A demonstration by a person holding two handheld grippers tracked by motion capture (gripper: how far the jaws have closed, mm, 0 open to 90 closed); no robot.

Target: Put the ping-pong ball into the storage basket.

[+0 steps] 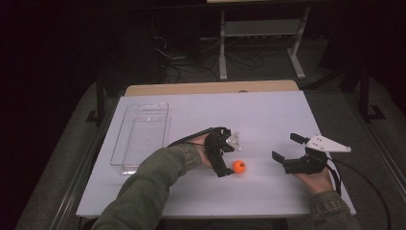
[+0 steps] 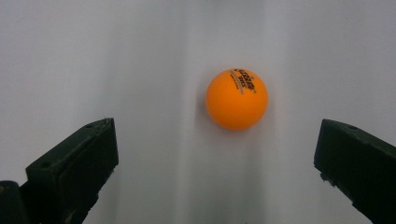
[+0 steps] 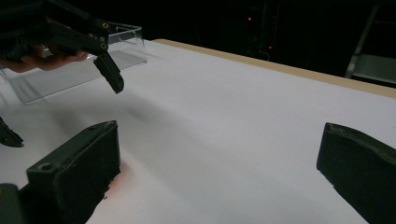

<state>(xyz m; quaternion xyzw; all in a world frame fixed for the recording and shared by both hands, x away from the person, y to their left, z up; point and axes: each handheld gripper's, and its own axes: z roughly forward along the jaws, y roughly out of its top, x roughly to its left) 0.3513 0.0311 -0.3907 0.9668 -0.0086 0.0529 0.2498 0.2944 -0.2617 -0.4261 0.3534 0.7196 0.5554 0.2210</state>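
Observation:
An orange ping-pong ball (image 1: 239, 166) with black print lies on the white tabletop (image 1: 268, 115), front of centre. My left gripper (image 1: 230, 154) is open and points right, with the ball just off its nearer jaw. In the left gripper view the ball (image 2: 237, 99) rests a little ahead of the open left gripper (image 2: 215, 140), between the lines of its jaws and touching neither. My right gripper (image 1: 287, 147) is open with nothing in it, to the right of the ball and pointing left. In the right gripper view its own left jaw hides the ball, leaving an orange glow beside it.
A clear plastic tray (image 1: 141, 136), with nothing in it, stands at the table's left. It is also in the right gripper view, the tray (image 3: 126, 42) behind the left gripper (image 3: 70, 37). Beyond the wooden back edge (image 1: 210, 88) are a white desk frame and cables on a dark floor.

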